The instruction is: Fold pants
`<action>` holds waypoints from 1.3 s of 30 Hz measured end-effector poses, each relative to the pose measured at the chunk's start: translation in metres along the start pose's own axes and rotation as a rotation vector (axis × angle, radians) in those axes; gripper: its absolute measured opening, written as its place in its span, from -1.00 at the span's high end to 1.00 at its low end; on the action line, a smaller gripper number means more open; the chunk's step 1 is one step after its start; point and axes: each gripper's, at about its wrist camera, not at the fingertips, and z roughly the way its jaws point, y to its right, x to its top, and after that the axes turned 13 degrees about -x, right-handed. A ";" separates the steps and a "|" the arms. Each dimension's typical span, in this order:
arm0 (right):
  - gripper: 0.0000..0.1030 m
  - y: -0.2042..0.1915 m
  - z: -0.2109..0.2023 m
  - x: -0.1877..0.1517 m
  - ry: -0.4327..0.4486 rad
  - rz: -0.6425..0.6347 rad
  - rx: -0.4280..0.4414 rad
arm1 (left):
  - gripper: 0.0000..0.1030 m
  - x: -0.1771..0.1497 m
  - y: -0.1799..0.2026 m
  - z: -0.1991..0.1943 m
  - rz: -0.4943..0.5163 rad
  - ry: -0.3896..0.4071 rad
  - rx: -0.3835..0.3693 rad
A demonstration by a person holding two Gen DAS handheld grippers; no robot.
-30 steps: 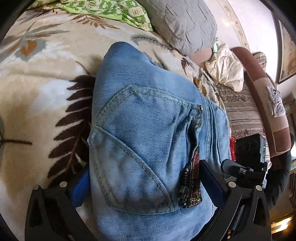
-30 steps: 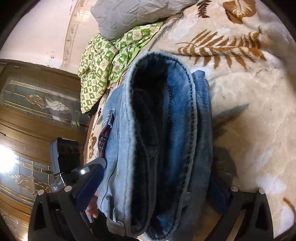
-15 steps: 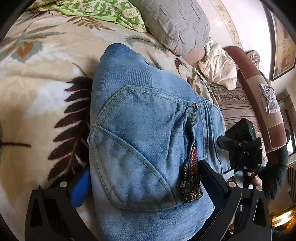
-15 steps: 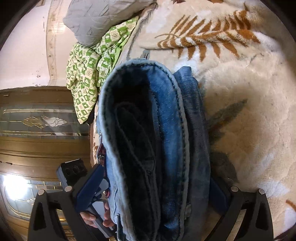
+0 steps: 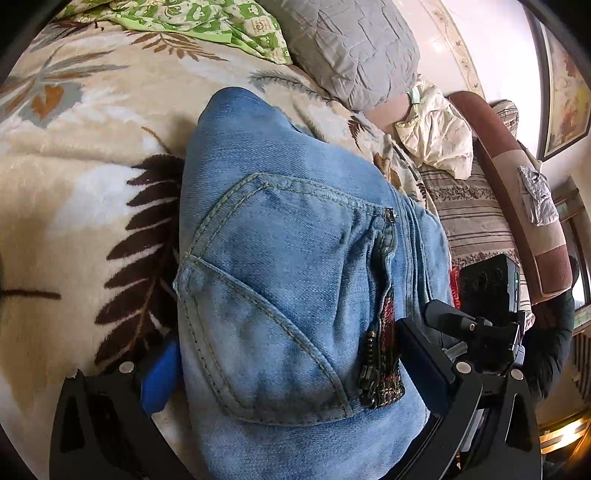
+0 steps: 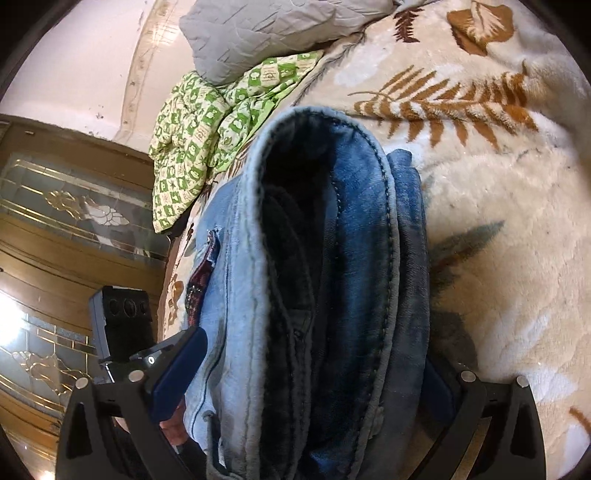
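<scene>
Both claws clamped on the folded jeans (image 5: 288,295): my left claw (image 5: 284,369) pinches the pocket face, my right claw (image 6: 306,373) grips the layered edge. Bundle's long axis runs straight ahead of both, over the bed (image 5: 74,184).

**What I can't see from here**

The jeans (image 5: 280,295) run off the bottom edge of both views, so their near end stays hidden from me. They cover the inner faces of my left gripper (image 5: 284,373) and right gripper (image 6: 306,373). A pillow (image 6: 266,33) is cut off at the top. The hand (image 6: 173,430) under the denim barely shows.
</scene>
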 end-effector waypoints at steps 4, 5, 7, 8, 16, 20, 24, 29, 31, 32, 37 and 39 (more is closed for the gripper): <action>-0.98 0.004 -0.005 -0.003 0.003 -0.007 0.010 | -1.00 -0.001 0.003 0.002 0.004 0.010 0.013; -0.95 0.005 -0.008 -0.005 0.012 -0.007 0.007 | -1.00 -0.001 0.004 0.002 0.005 0.013 0.014; -0.51 0.005 -0.011 -0.008 0.033 -0.009 -0.028 | -0.92 -0.001 0.005 0.002 0.004 0.017 0.026; -0.37 0.007 -0.014 -0.009 0.045 -0.011 -0.046 | -0.65 -0.001 0.005 0.001 0.003 0.018 0.041; 0.16 0.006 -0.016 -0.014 0.067 -0.043 -0.095 | 0.16 -0.006 0.024 0.001 0.097 0.022 0.079; 0.16 0.008 -0.014 -0.016 0.078 -0.033 -0.088 | 0.16 -0.007 0.017 0.001 0.080 0.044 0.059; 0.21 0.002 -0.019 -0.019 0.109 -0.069 -0.124 | 0.19 -0.010 0.020 -0.003 0.080 0.062 0.070; 0.38 -0.020 -0.042 -0.022 0.187 -0.157 -0.170 | 0.30 -0.015 0.045 -0.011 0.152 0.097 0.096; 0.40 -0.025 -0.053 -0.021 0.207 -0.169 -0.168 | 0.30 -0.014 0.052 -0.015 0.160 0.110 0.092; 0.40 -0.029 -0.060 -0.020 0.228 -0.184 -0.174 | 0.30 -0.012 0.056 -0.017 0.161 0.119 0.082; 0.40 -0.039 -0.089 -0.005 0.291 -0.218 -0.178 | 0.30 0.004 0.081 -0.022 0.203 0.165 0.054; 0.40 -0.041 -0.099 0.005 0.313 -0.227 -0.185 | 0.30 0.015 0.088 -0.021 0.215 0.179 0.039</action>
